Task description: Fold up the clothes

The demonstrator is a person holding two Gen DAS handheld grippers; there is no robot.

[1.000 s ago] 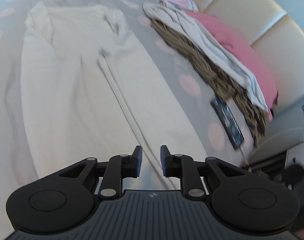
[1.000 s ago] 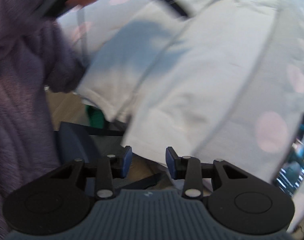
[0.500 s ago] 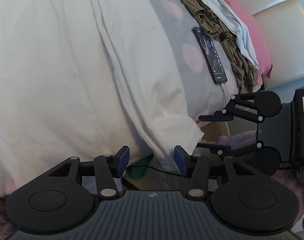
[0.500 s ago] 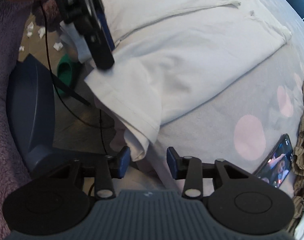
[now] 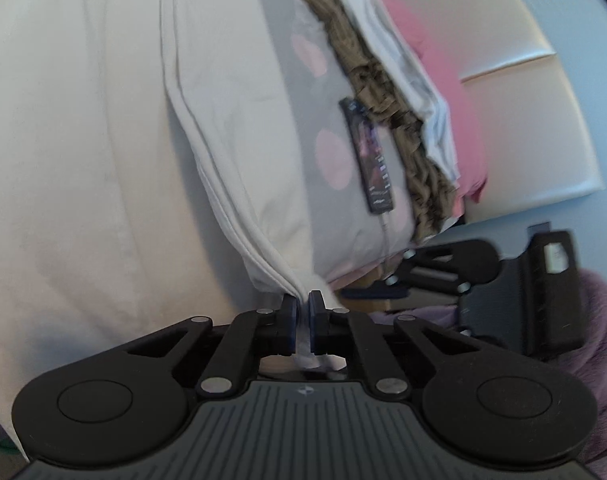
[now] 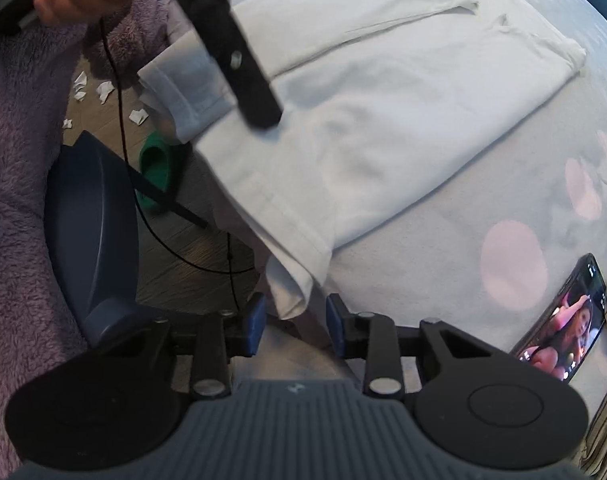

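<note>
White garment [image 5: 83, 152] hem pinched in left gripper [image 5: 301, 312]; right gripper [image 6: 295, 322] closing around corner, untouched. Risk: slipping, uneven fold.

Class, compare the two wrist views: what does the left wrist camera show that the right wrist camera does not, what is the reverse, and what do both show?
Left wrist only: the left gripper shut on the white garment's corner, the pink cloth and the cream headboard.

Right wrist only: the floor with a green slipper and paper scraps; the right gripper closing around a hanging corner, pads not yet pressing.

Both: the white garment, the phone, the dotted bed cover, the brown striped cloth.
</note>
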